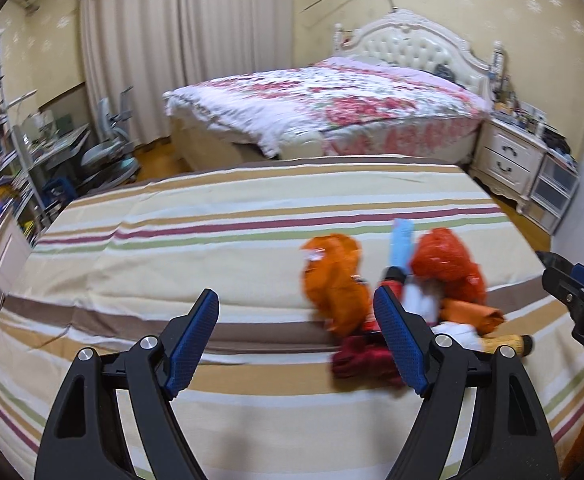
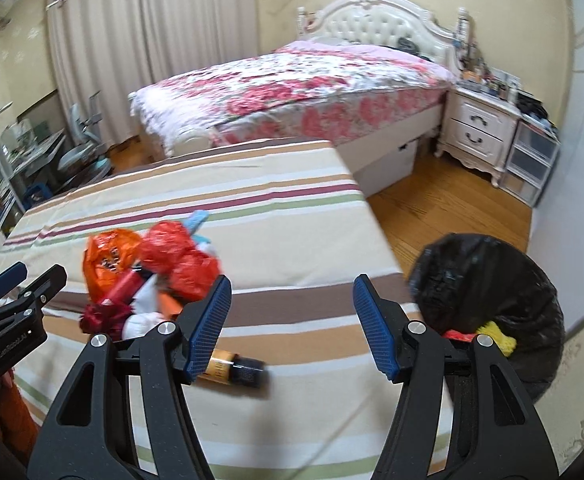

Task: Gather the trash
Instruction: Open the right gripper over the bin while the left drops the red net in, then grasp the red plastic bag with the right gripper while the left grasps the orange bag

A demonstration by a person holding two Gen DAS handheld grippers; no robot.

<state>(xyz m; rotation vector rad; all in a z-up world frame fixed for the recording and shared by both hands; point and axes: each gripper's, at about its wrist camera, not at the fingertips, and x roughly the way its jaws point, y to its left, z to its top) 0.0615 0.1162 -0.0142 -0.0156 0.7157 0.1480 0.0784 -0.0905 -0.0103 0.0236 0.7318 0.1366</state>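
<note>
Trash pile: crumpled orange bag (image 2: 110, 258), red bag (image 2: 180, 260), a dark red wrapper (image 1: 366, 358), white and pale blue scraps, heaped together on the striped cover, probably gathered in one spot so either hand can reach it.
Loose piece: a yellow-and-black tube (image 2: 236, 372) lies on its side just beside the pile, nearest the right jaws, so it looks the easier first pick.
Bin: black-lined trash bin (image 2: 488, 280) stands on the floor off the cover's right edge, mouth tilted toward the camera, with yellow and red scraps already inside.
Left gripper (image 1: 296, 336): jaws wide apart, holding nothing, the pile just ahead to their right.
Right gripper (image 2: 292, 324): jaws parted and empty, aimed between pile and bin.
Surface: a striped cloth (image 1: 212, 216) in cream, tan, brown and maroon, smooth, on a low flat surface.
Room: a floral bed (image 1: 332, 108) with tufted headboard, white nightstand (image 2: 478, 128), curtains, wooden floor, a desk and shelves at left.
</note>
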